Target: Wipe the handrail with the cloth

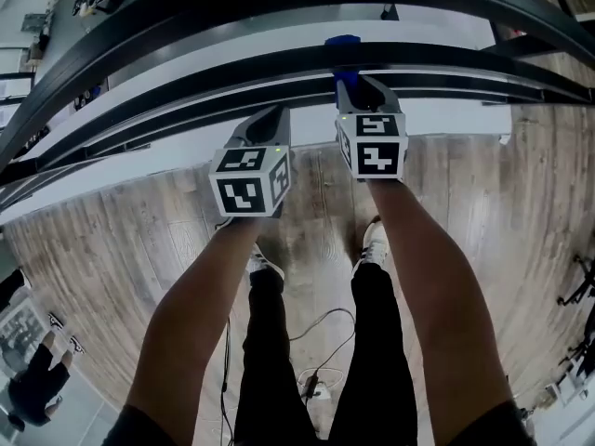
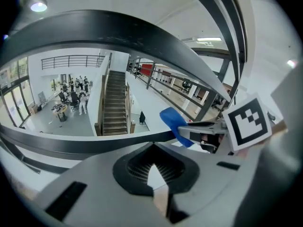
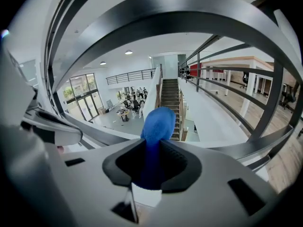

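Underfoot is a floor [image 1: 112, 249] of pale grey-brown wood planks with visible grain, and a thin cable [image 1: 321, 328] loops across it between the person's white shoes [image 1: 375, 242] and black trouser legs. Both bare forearms reach forward to the grippers, each topped by a white cube with black square markers.

The left gripper [image 1: 270, 117] has its smooth grey jaws pressed together with nothing between them, as the left gripper view [image 2: 154, 150] shows.

The right gripper [image 1: 364, 89] pinches the cloth [image 3: 158, 124], a soft blue fuzzy wad that stands up out of the dark ribbed pads of the jaws. From above, the cloth [image 1: 342, 43] pokes out at one dark bar of the handrail [image 1: 446, 59]. The left gripper view shows it [image 2: 175, 122] just above that bar, but whether it presses on the metal cannot be told.

The handrail is made of several long, matt dark metal bars, one above another, joined by slim posts.

Beyond them lies a bright white atrium on a lower level, with a wooden-sided staircase [image 3: 169, 96], tall glass doors [image 3: 83, 98] and a group of people [image 2: 75, 93] at desks.
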`<state>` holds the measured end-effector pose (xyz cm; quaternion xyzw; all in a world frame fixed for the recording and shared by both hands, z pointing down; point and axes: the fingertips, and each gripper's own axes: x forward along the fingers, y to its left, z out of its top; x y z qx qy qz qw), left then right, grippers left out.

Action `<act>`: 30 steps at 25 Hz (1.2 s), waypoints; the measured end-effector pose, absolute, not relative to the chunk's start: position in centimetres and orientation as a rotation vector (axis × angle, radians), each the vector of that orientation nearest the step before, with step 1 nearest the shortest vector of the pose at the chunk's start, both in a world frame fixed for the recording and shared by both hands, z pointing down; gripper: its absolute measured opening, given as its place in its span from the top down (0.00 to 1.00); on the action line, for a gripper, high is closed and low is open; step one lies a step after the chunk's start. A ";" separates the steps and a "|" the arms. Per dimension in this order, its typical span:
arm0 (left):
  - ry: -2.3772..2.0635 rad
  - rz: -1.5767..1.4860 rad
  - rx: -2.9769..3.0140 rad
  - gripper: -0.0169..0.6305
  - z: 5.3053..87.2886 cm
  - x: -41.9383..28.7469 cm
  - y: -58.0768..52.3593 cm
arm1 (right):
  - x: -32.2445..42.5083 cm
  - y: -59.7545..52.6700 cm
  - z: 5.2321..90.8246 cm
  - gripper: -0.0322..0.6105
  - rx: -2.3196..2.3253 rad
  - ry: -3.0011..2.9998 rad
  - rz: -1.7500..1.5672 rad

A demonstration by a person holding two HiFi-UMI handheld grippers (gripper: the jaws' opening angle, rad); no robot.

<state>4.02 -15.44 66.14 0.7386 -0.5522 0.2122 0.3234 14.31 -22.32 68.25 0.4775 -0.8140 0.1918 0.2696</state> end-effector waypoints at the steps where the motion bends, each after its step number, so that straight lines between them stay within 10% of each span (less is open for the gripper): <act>1: -1.443 0.560 1.944 0.97 66.3 5.2 -15.8 | 15.6 -22.6 68.3 0.79 1.297 -2.191 0.521; 30: -1.149 0.622 2.157 0.97 67.8 40.9 -22.2 | 56.6 -31.0 68.0 0.79 1.542 -1.993 0.513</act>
